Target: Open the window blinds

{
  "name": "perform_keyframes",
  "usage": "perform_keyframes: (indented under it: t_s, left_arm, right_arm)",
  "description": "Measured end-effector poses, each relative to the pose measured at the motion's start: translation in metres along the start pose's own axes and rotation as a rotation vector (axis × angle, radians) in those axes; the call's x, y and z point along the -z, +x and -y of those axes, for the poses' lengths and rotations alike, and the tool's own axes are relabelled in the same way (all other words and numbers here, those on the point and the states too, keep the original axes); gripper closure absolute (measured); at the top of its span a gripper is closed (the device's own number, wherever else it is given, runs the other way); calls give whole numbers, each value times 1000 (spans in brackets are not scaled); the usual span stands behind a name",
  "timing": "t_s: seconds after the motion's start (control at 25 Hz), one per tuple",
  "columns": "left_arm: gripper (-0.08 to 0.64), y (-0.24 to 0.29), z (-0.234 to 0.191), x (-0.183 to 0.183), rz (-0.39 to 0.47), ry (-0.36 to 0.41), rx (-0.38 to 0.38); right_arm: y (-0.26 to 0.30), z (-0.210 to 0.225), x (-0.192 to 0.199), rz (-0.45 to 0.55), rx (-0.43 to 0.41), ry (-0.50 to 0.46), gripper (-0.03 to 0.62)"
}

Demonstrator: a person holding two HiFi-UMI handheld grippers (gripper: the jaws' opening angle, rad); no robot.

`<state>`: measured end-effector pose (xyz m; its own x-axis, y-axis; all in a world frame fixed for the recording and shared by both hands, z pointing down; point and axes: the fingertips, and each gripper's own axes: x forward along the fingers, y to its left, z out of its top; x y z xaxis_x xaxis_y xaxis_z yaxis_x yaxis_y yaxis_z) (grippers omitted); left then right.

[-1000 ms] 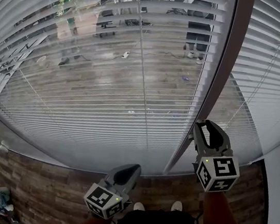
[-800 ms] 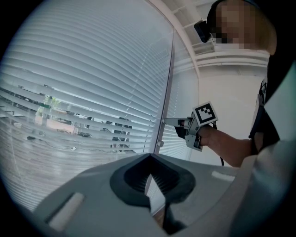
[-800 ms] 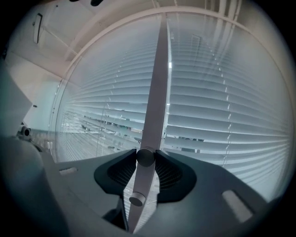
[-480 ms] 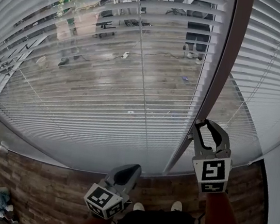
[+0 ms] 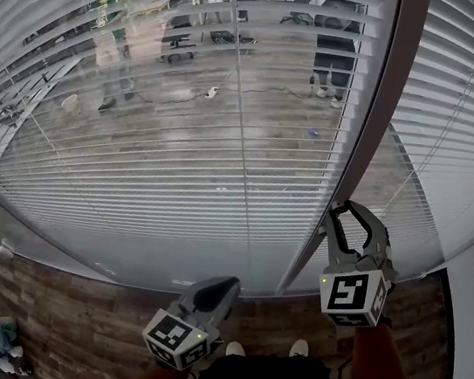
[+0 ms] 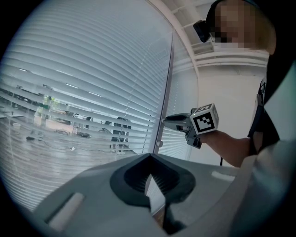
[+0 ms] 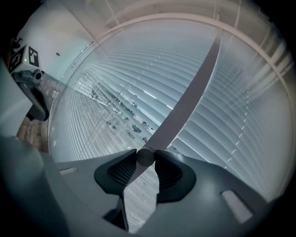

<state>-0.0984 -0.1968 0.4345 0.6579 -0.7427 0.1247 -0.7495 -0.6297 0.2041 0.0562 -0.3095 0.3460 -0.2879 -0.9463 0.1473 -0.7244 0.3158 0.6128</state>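
Blinds wand (image 7: pixel 145 157), right gripper (image 7: pixel 145 162) fingers (image 7: pixel 170 173) pinching it

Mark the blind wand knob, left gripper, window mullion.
blind wand knob (image 7: pixel 145 157), right gripper view, on its round end face.
left gripper (image 6: pixel 151 157), left gripper view, where the tongs' tips meet.
window mullion (image 5: pixel 382 118), head view, mid-length.

Matt knob (image 7: pixel 145 157) — glossy slats (image 5: pixel 180 158).
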Motion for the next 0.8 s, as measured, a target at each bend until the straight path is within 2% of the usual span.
perform_keyframes:
  t_s: [0.24, 0.44, 0.6, 0.72, 0.8]
  left_arm:
    - [558, 0, 0, 1, 4, -11, -4]
    - [558, -5, 0, 3, -2, -2, -8]
    - [558, -1, -3, 1, -3, 0, -10]
    - [559, 0, -3, 3, -7, -6, -7]
    - [558, 0, -3, 4, -8, -11, -4]
  right_arm:
    - [0, -3, 3, -28, 57, -233, 441]
    - [-4, -6, 2, -31, 69, -248, 440]
    - [-4, -3, -3, 4, 37, -127, 433]
    - [-11, 2, -10, 56, 23, 39, 428]
    - [-14, 8, -15, 116, 25, 183, 428]
